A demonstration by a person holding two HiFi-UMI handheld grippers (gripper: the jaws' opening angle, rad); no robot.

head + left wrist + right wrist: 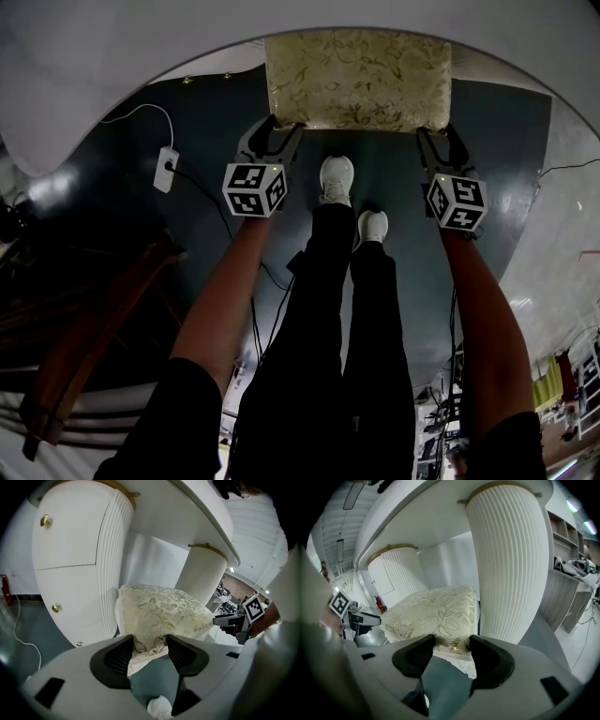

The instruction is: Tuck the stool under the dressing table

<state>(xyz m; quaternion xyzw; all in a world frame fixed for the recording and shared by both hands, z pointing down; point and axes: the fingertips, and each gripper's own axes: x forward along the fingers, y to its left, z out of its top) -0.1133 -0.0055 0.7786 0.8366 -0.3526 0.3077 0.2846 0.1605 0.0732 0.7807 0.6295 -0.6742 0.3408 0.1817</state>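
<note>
The stool (356, 80), with a cream cushion in a gold leaf pattern, stands at the top of the head view, its far part beneath the white dressing table (112, 56). My left gripper (274, 127) holds the cushion's near left corner, and my right gripper (442, 136) holds the near right corner. In the left gripper view the cushion (159, 611) fills the gap of my left gripper (150, 646), between the table's drawer pedestal (70, 550) and a ribbed column (201, 578). In the right gripper view the cushion (433, 611) sits in my right gripper (452, 644), close beside a ribbed column (513, 559).
A white plug adapter (166, 169) with cables lies on the dark floor at the left. A brown wooden piece (94, 328) slants at the lower left. The person's white shoes (337, 178) stand just behind the stool. Shelving (572, 573) stands off to the right.
</note>
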